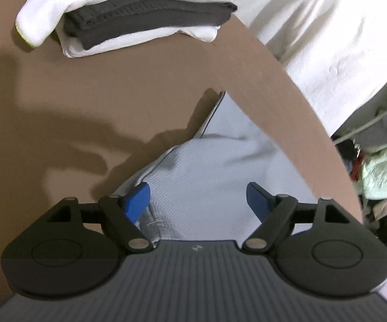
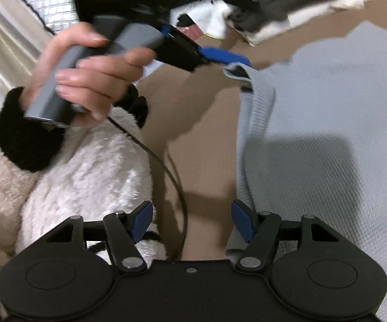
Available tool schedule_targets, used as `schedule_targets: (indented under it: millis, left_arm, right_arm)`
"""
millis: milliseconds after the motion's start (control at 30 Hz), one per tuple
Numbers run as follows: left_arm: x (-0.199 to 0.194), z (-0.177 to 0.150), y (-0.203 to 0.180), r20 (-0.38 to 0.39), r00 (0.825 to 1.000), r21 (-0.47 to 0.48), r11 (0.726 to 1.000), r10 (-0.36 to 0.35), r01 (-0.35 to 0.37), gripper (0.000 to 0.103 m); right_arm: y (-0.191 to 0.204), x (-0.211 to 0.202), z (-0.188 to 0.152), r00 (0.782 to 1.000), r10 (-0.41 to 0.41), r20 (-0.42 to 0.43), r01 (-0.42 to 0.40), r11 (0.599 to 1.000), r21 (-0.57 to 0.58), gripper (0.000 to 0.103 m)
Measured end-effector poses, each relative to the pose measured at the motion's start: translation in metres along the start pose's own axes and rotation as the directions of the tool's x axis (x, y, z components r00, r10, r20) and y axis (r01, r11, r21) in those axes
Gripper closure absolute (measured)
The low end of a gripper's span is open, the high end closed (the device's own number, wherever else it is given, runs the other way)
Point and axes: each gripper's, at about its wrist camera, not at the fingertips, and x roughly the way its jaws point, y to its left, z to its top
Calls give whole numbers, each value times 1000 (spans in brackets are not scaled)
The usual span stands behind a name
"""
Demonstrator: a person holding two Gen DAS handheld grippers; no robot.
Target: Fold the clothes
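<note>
On the tan-brown table (image 1: 59,102), a pale blue-grey waffle-textured garment (image 1: 215,177). Beyond it, a stack (image 1: 140,24) of white and charcoal folded clothes, perhaps ribbed. Blue pads (image 2: 142,221); cream fleece sleeve (image 2: 86,166), black cuff.

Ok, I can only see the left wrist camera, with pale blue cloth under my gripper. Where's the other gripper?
Observer: The right gripper is open with nothing between its fingers. It is over bare brown table, just beside the edge of the pale blue cloth.
Operator: Who's holding mine?
Observer: A bare hand is wrapped around the grey handle of the left gripper. Its sleeve is fluffy white with a black cuff.
Operator: Is there a wire?
Observer: Yes, a thin black cable curves down from near that handle, over the table.
</note>
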Motion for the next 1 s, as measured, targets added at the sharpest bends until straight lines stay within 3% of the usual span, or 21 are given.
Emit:
schedule_targets:
  millis: [33,67,100,133,167,267,367,400,500,533,633,700,733,767,800,867,967,1000]
  left_arm:
    - [4,-4,-4,-29,998,71,996,49,-47,32]
    - [11,-11,-8,-48,988,164,977,146,-136,35]
    - [19,-17,-7,-41,959,243,934,279,-261,39]
    - [27,-23,-6,-23,913,320,869,406,-378,37]
    - [33,-25,-3,-7,874,357,818,485,-451,37]
    - [25,-15,10,-14,891,237,867,455,-439,38]
    - [15,-11,-6,97,875,259,836,475,-483,40]
    - [12,-10,-14,135,877,273,834,461,-480,38]
    - [10,2,-36,196,931,296,887,307,-354,36]
    - [17,10,-42,170,953,298,909,250,-291,35]
    - [52,38,-64,105,980,344,919,166,-193,29]
    - [87,56,-78,109,971,424,873,213,-239,25]
    - [105,63,-80,98,965,423,867,245,-263,25]
    - [122,71,-81,79,961,410,870,266,-275,25]
    - [136,79,-77,48,964,373,891,260,-259,25]
    - [156,91,-67,-7,977,294,934,213,-202,25]
    - [168,99,-63,-29,990,265,956,142,-129,31]
    - [170,99,-67,-20,987,310,940,158,-144,53]
  right_arm:
    - [-1,-1,-1,1000,11,7,-11,1000,8,33]
    - [-3,-8,-2,1000,18,10,-19,1000,15,33]
    - [-6,-18,-4,1000,24,11,-24,999,22,33]
    - [-10,-23,-3,1000,18,13,-18,999,34,33]
    - [-12,-29,-2,1000,2,11,-2,999,49,33]
    - [-13,-67,1,997,-72,26,71,996,46,33]
    - [-25,-113,3,977,-207,46,203,976,83,33]
    - [-29,-129,3,966,-256,45,250,962,109,33]
    - [-53,-183,-5,931,-364,42,344,908,241,33]
    - [-61,-202,-10,919,-392,44,365,886,285,33]
    - [-92,-259,-33,867,-492,79,428,817,387,33]
    - [-117,-289,-51,803,-590,87,493,739,459,33]
    - [-127,-303,-59,769,-633,92,514,697,500,33]
    - [-135,-314,-68,743,-662,105,515,664,542,33]
    - [-144,-323,-78,725,-679,116,502,635,587,33]
    - [-161,-336,-90,720,-686,110,467,596,654,33]
    - [-173,-333,-97,710,-702,47,492,543,681,33]
    - [-176,-330,-99,698,-716,20,513,520,683,32]
